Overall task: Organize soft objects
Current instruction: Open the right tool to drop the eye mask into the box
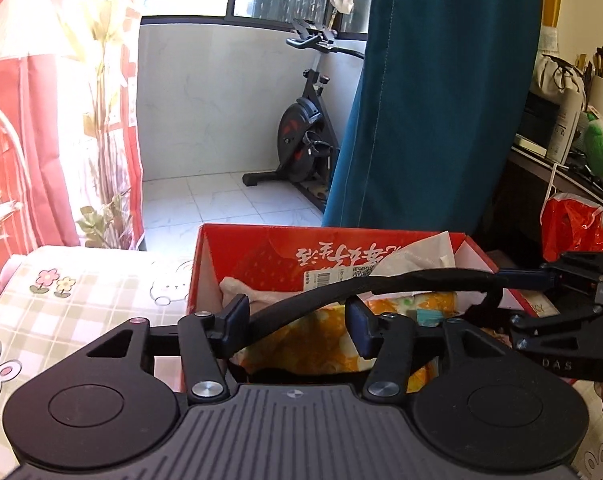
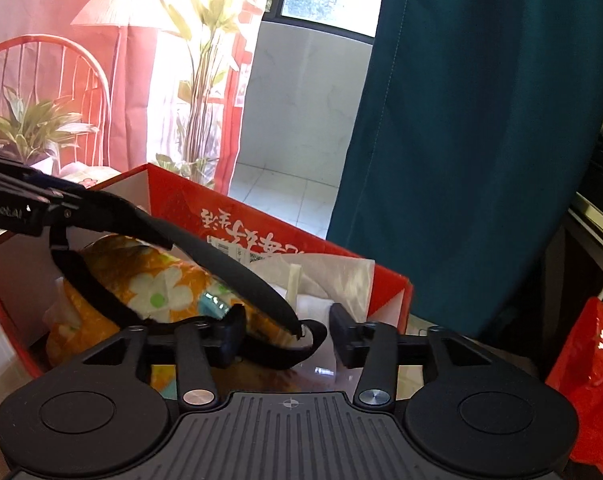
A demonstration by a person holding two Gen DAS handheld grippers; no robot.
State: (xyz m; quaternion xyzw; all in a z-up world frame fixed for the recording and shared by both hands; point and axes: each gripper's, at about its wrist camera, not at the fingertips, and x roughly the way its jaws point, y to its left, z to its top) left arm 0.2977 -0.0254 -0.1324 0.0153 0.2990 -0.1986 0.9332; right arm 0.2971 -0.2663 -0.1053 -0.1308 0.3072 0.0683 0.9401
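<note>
A red cardboard box (image 1: 261, 256) stands open on the table, also in the right wrist view (image 2: 189, 204). Inside lies an orange floral cloth (image 1: 329, 344) (image 2: 157, 280) and white paper (image 1: 417, 256) (image 2: 325, 276). A black strap (image 1: 381, 280) (image 2: 229, 268) stretches over the box between both grippers. My left gripper (image 1: 297, 320) has its jaws apart, with the strap running across them; the strap's left end seems to rest at its left finger. My right gripper (image 2: 287, 330) has its jaws apart over the strap's loop end; the grip is unclear.
The table has a checked rabbit-print cloth (image 1: 61, 312). A teal curtain (image 1: 441, 100) hangs behind the box. A red plastic bag (image 1: 573, 228) (image 2: 589, 380) sits at the right by a cluttered shelf (image 1: 561, 128). An exercise bike (image 1: 305, 136) stands on the tiled floor.
</note>
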